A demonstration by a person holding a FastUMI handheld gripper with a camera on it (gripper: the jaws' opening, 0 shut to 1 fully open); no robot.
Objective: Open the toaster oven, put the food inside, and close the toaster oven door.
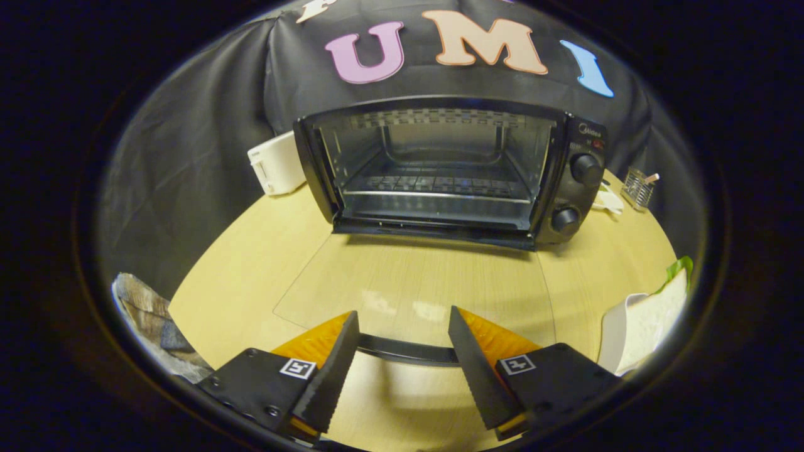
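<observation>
toaster oven (449, 169) gapes at frame centre beyond the jaws (402, 370), which straddle its door handle (407, 350) open, ungripped; bread (650, 323) cut off at lower right.

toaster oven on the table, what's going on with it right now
The toaster oven stands open, its glass door folded down flat toward the camera. A hand-held gripper has its fingers spread on either side of the door handle, which lies between them; neither finger clearly presses on it. The oven rack looks bare. A slice of bread sits on a white plate to the right of the fingers, so the food is not yet in.
</observation>
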